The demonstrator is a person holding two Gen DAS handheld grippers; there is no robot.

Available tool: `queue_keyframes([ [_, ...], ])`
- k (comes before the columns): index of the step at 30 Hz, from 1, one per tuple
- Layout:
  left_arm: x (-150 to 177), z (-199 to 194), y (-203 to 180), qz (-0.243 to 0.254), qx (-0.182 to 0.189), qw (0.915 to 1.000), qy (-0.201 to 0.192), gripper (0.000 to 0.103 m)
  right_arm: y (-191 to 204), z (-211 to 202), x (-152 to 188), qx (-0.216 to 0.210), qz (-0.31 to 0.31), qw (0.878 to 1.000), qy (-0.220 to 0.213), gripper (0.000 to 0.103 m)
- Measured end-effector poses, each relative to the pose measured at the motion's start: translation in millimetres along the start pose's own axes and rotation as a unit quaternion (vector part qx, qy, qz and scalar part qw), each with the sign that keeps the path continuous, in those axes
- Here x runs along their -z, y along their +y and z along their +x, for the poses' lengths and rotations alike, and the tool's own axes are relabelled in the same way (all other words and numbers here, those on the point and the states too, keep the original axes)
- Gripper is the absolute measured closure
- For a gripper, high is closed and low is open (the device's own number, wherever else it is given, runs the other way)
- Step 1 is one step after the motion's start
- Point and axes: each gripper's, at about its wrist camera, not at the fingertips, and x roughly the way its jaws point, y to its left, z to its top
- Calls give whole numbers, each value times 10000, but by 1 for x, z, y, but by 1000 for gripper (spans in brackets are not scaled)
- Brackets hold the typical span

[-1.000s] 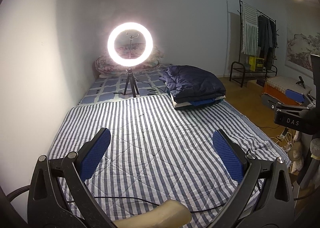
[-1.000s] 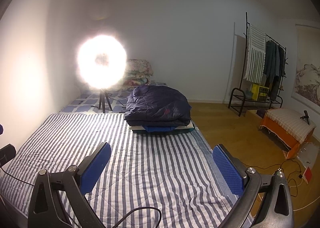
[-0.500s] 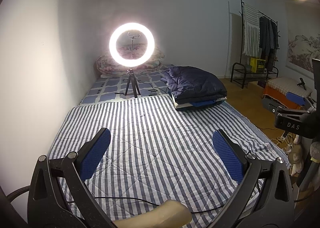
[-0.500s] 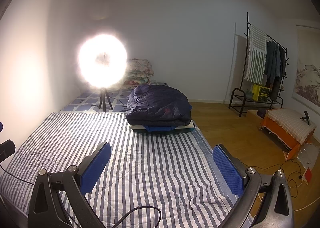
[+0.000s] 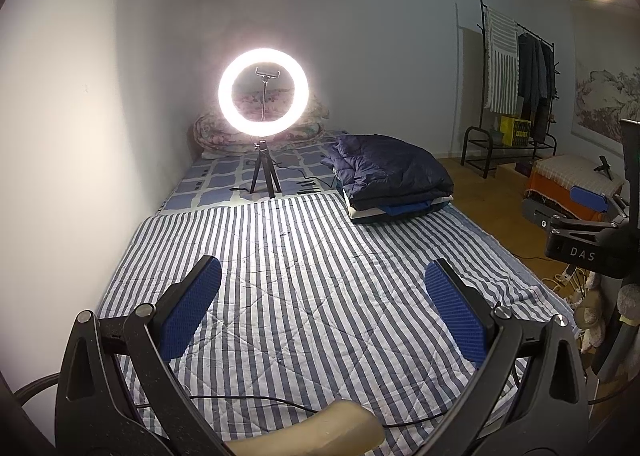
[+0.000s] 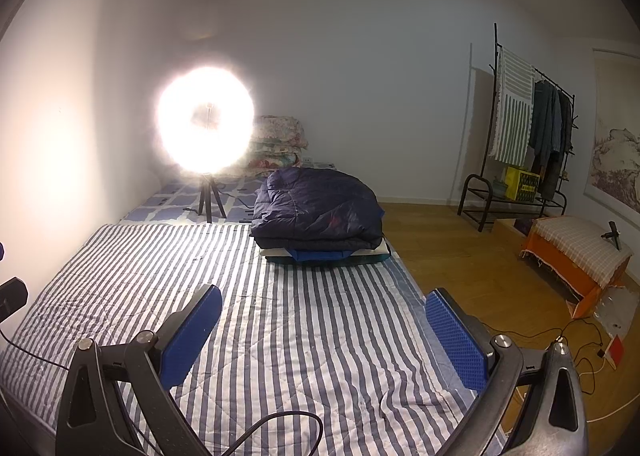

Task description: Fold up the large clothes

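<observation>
Striped bedspread (image 5: 312,296) beneath glowing ring light (image 5: 263,91).

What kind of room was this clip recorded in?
Most likely a bedroom: a bed under a striped quilt, folded bedding by the wall, and a clothes rack with hanging garments.

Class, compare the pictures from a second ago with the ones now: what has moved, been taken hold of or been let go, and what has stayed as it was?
Almost nothing changed. The view from the left tool drifted very slightly, so the ring light and the folded dark jacket sit a touch further right. Nothing was gripped or released. Both tools, the right one too, stay open over the striped bedspread.
</observation>
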Motion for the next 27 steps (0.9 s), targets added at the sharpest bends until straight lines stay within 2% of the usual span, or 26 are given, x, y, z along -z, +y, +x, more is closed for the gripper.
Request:
queue_keyframes([
  [27, -2, -2, 3, -85, -16, 9999, 87, 0, 4, 4, 4, -13, -36, 10000, 49, 0],
])
